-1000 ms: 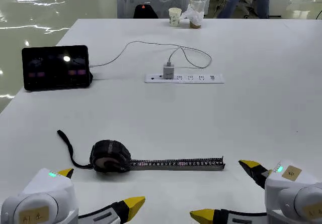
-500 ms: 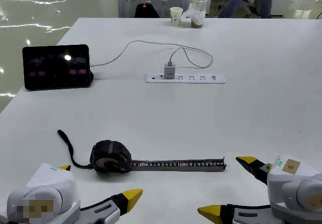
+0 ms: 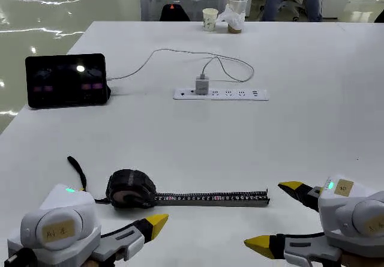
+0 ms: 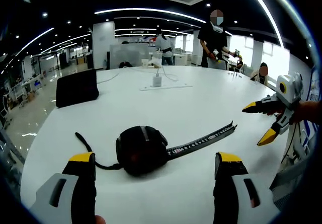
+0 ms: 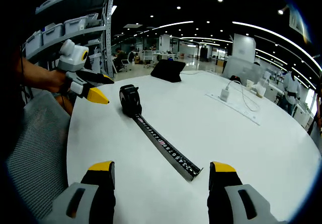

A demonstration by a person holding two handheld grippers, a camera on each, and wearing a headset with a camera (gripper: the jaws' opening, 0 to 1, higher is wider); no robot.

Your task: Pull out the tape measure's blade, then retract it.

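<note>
The tape measure (image 3: 129, 189) is laid on the near part of the table (image 3: 300, 117), with its blade (image 3: 210, 198) stretched to the right. The left gripper (image 5: 103, 88) is held nearer than the case, and the right gripper (image 3: 275, 214) right of the blade's end. Farther back, a tablet (image 3: 66, 80) is placed left and a power strip (image 3: 220, 93) at centre.

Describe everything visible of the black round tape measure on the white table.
The black round tape measure rests on the white table. Its rubbery-looking case has a reddish face. The dark blade, with pale marks, lies pulled out flat toward the right gripper. A black strap trails the other way. Neither that gripper nor the left gripper touches it; both are open.
</note>
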